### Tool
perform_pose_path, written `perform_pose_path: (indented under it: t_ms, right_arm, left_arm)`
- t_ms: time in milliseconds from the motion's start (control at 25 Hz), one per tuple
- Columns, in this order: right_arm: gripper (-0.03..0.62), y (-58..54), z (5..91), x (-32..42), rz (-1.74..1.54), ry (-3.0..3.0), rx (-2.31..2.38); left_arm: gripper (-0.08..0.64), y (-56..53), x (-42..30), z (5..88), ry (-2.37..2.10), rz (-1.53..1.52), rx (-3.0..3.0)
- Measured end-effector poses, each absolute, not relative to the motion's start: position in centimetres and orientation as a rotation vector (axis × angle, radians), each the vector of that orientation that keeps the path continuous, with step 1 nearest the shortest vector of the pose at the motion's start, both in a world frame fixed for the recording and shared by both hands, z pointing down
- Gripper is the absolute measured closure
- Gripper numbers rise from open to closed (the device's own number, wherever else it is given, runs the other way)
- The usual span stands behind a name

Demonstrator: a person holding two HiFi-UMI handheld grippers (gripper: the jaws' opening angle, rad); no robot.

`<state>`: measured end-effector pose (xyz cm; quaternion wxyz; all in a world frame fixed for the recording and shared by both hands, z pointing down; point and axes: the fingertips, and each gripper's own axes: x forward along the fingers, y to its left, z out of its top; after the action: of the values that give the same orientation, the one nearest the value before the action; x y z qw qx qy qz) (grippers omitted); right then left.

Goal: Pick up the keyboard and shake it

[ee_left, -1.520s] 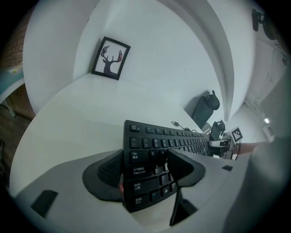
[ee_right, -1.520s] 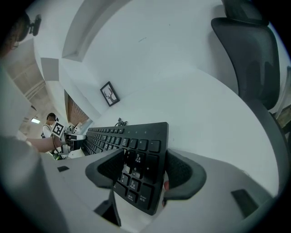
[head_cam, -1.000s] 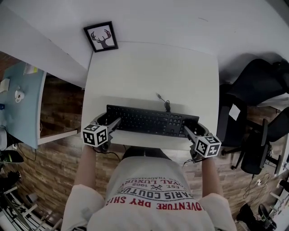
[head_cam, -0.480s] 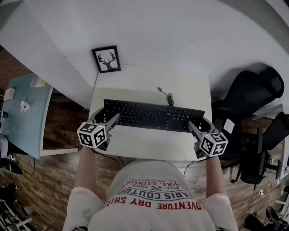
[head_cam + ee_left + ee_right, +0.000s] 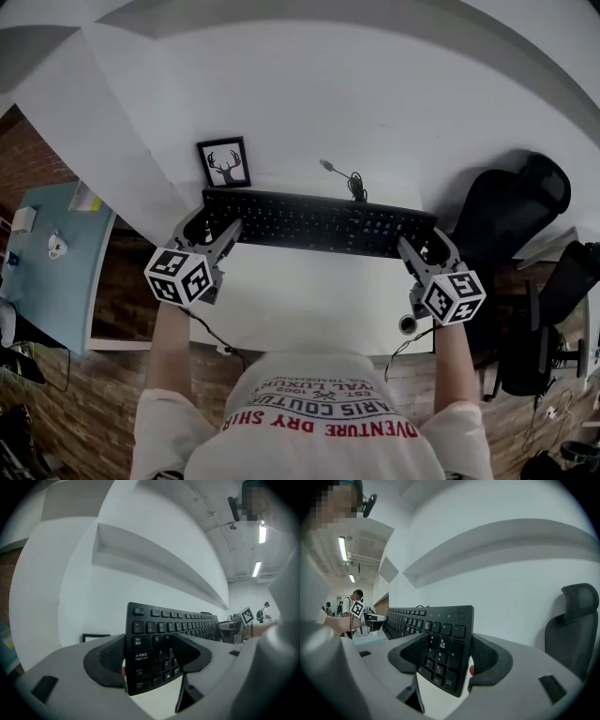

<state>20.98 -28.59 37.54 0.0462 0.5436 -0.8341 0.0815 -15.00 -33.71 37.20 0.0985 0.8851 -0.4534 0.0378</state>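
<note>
Both keyboard (image 5: pixel 319 223) ends sit clamped in the fingers of left gripper (image 5: pixel 217 231) and right gripper (image 5: pixel 424 249); it has lifted off the worktop (image 5: pixel 309 292), so shaking seems next.

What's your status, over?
Left claw shut on keyboard left end, right claw shut on right end. Keyboard up off desk, tilted on edge. Framed picture near left end.

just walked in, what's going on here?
A person holds a black keyboard by its two ends: the left gripper is shut on the Tab and Caps Lock end, the right gripper on the number-pad end. The keyboard is up off the white table, tilted with its keys toward the person. Its cable trails behind.
</note>
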Motion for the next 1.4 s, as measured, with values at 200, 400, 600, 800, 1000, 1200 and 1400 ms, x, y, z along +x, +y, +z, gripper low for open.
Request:
perform_pose_path:
  t_ms: [200, 400, 600, 800, 1000, 1200, 1400]
  right_arm:
    - [0.302, -28.2, 34.3, 21.1, 0.089, -2.593, 1.705]
    - [0.304, -27.2, 30.8, 21.3, -0.266, -2.646, 1.769]
    - [0.302, -25.3, 28.3, 21.1, -0.605, -2.623, 1.821]
    - [0.304, -24.1, 27.3, 21.3, -0.779, -2.544, 1.848]
    - [0.302, -24.1, 27.6, 21.1, -0.731, -2.555, 1.828]
    - [0.302, -24.0, 28.2, 21.1, -0.597, -2.603, 1.790]
    - [0.304, -24.4, 29.2, 20.4, -0.472, -2.622, 1.740]
  left_arm:
    - [0.253, -33.4, -14.9, 33.3, -1.387, 0.006, 2.729]
    - [0.253, -32.3, -14.7, 29.2, -1.458, -0.181, 2.914]
    - [0.253, -30.0, -14.8, 26.7, -1.500, -0.331, 3.073]
    - [0.253, -28.4, -14.5, 26.2, -1.485, -0.348, 3.168]
    - [0.253, -28.4, -14.7, 26.6, -1.492, -0.337, 3.143]
    - [0.253, -28.4, -14.8, 27.0, -1.440, -0.295, 3.118]
    - [0.253, -29.4, -15.5, 28.4, -1.399, -0.251, 3.019]
